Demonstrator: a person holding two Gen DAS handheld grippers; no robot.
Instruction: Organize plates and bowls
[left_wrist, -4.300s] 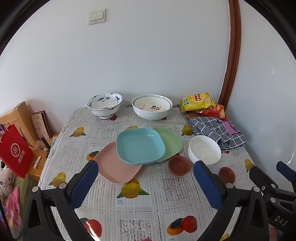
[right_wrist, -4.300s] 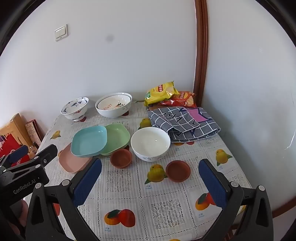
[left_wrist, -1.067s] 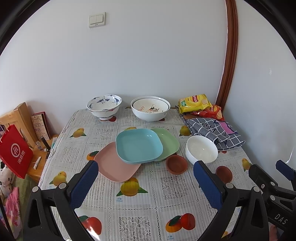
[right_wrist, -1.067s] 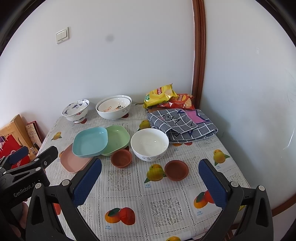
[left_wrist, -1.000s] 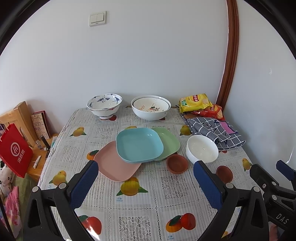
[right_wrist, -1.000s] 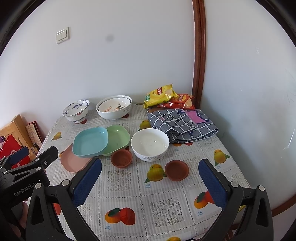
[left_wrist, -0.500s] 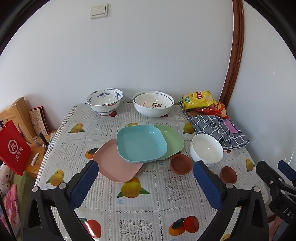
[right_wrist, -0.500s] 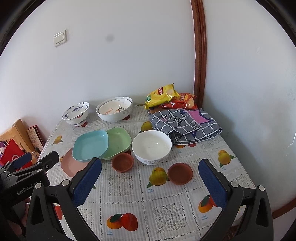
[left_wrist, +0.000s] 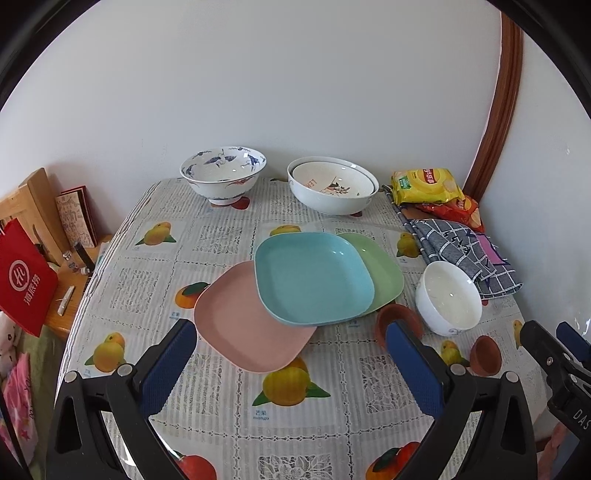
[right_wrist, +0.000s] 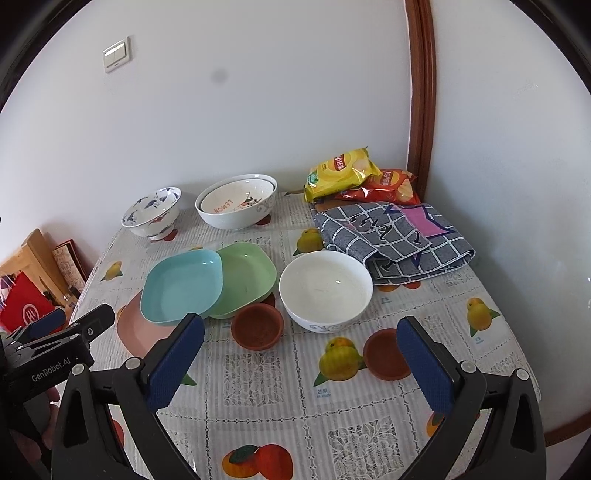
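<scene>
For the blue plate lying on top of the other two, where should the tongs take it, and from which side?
Probably the near rim of the blue plate, approached from the front by the left tongs: that edge overhangs the pink plate, leaving space for a finger beneath.

We saw three square plates (left_wrist: 314, 280) overlapping at the table's (left_wrist: 229, 402) middle, one resting on the other two. Right of them sat a bowl (right_wrist: 325, 290), a small dish (right_wrist: 257, 326) before it. Two more bowls (left_wrist: 224, 174) stood behind, by the wall. A folded cloth (right_wrist: 399, 242) lay far right, snack bags (right_wrist: 341, 173) behind it.
</scene>
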